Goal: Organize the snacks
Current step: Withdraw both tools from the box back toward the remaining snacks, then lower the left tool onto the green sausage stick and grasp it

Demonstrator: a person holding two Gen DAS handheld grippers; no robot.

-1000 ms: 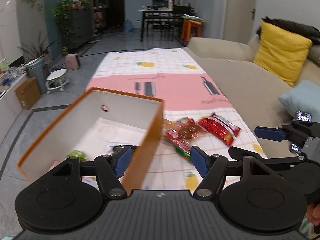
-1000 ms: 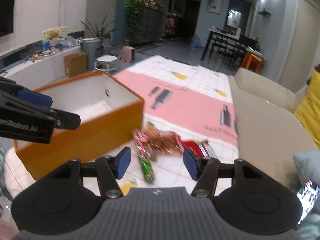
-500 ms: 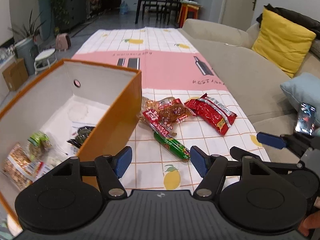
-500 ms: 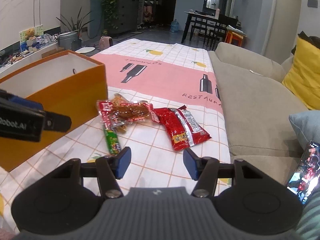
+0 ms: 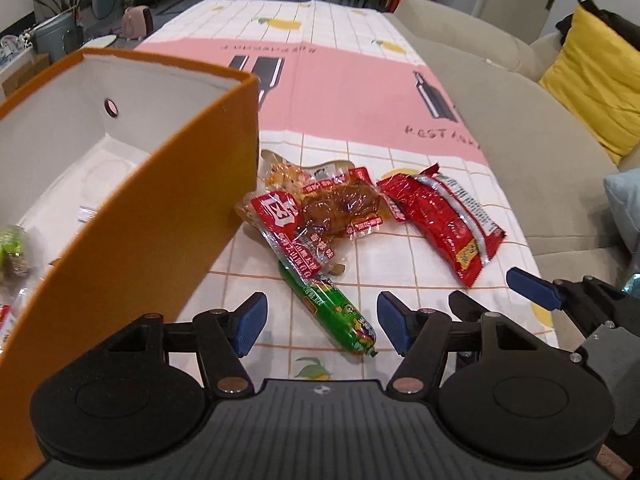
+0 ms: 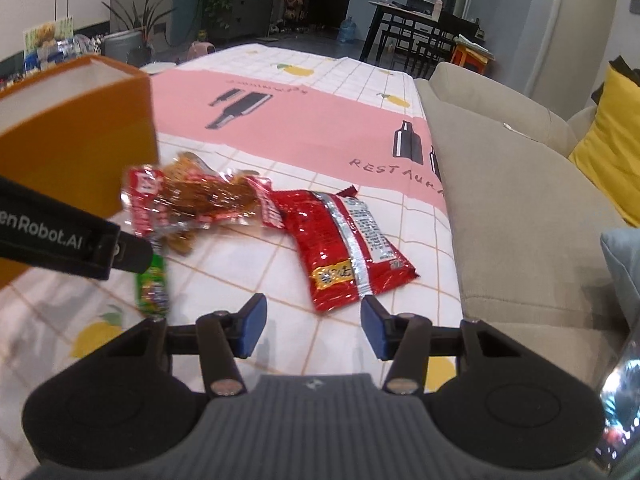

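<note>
- A few small packets already lie inside your orange box (image 5: pixel 168 184), at its near left end.
- Left on the tablecloth (image 5: pixel 360 80), beside the box: the green sausage stick (image 5: pixel 332 312), the clear meat packs (image 5: pixel 320 216) and the red packet (image 6: pixel 340 240).
- Your left gripper (image 5: pixel 320 322) is released, its jaws just narrowing around the green stick without touching it.
- Your right gripper (image 6: pixel 312 330) is empty too, its jaws just closing in, short of the red packet.

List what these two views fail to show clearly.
- Orange box contents: left view, cut off by the near wall and frame edge.
- Green sausage: right view, blurred, top hidden behind the left tongs.
- Red packet print: too small to read.
</note>
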